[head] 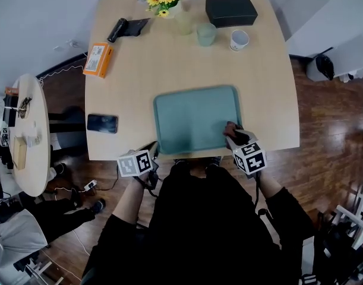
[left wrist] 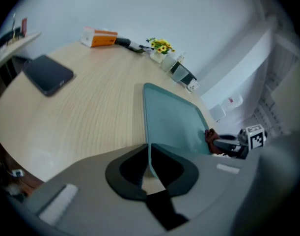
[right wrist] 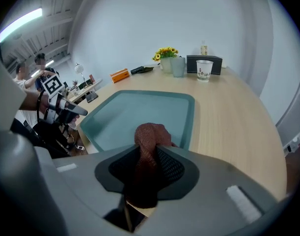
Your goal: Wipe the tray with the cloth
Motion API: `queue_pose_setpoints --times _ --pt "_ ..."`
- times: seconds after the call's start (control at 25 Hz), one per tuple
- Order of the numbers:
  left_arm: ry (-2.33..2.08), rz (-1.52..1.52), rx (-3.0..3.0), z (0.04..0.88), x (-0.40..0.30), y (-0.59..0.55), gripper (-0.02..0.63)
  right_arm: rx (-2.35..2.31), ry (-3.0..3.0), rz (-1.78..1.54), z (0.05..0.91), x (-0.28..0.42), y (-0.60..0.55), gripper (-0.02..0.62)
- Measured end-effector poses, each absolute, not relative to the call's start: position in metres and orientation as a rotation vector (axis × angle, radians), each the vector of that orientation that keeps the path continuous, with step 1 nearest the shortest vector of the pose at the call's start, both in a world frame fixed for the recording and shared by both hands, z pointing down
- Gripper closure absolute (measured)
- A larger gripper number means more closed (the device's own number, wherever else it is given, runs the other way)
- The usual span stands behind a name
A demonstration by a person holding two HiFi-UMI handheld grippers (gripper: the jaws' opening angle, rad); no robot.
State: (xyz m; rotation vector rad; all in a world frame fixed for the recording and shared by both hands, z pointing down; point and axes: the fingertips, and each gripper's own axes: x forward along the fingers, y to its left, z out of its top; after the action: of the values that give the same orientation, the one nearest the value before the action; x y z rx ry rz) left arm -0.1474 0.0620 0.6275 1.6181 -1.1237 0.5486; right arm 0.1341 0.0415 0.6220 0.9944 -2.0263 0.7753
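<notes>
Head view, left claw (head: 154, 150) pinching tray (head: 193, 114) rim, right claw (head: 232, 133) gripping cloth (head: 230, 126) in tray

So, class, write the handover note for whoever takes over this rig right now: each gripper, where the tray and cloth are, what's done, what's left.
Left gripper: fingers shut on the near left rim of the tray, apparently steadying it.
Right gripper: fingers shut on the cloth, which is bunched at the tray's near right corner.
Tray: on the table, by its front edge.
Done: both grips are made. How much has been wiped cannot be told.
Left: sweep the cloth across the tray, probably starting from that corner.
</notes>
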Motion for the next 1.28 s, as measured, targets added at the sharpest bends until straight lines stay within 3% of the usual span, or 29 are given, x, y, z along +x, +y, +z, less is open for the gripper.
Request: queue_pose_setpoints --times 0.2,0.32,0.56,0.6,1.28 --pt "-1.228 1.099 1.932 0.616 -0.141 0.024 0.56 0.908 -1.979 0.64 0.625 0.129 0.043 0.494" --pt "-0.993 1.455 2.251 0.611 -0.085 0.016 0.563 0.837 -1.951 0.551 0.624 0.124 0.042 0.494" --pt "-0.575 1.797 2.342 0.648 -0.024 0.02 0.58 0.647 -1.893 0.429 0.627 0.115 0.045 0.495" --pt "-0.552 1.825 2.335 0.65 -0.023 0.02 0.601 0.627 -1.892 0.42 0.628 0.114 0.043 0.495" --pt "-0.45 1.882 2.361 0.655 -0.018 0.022 0.599 0.586 -1.952 0.395 0.622 0.103 -0.119 0.491"
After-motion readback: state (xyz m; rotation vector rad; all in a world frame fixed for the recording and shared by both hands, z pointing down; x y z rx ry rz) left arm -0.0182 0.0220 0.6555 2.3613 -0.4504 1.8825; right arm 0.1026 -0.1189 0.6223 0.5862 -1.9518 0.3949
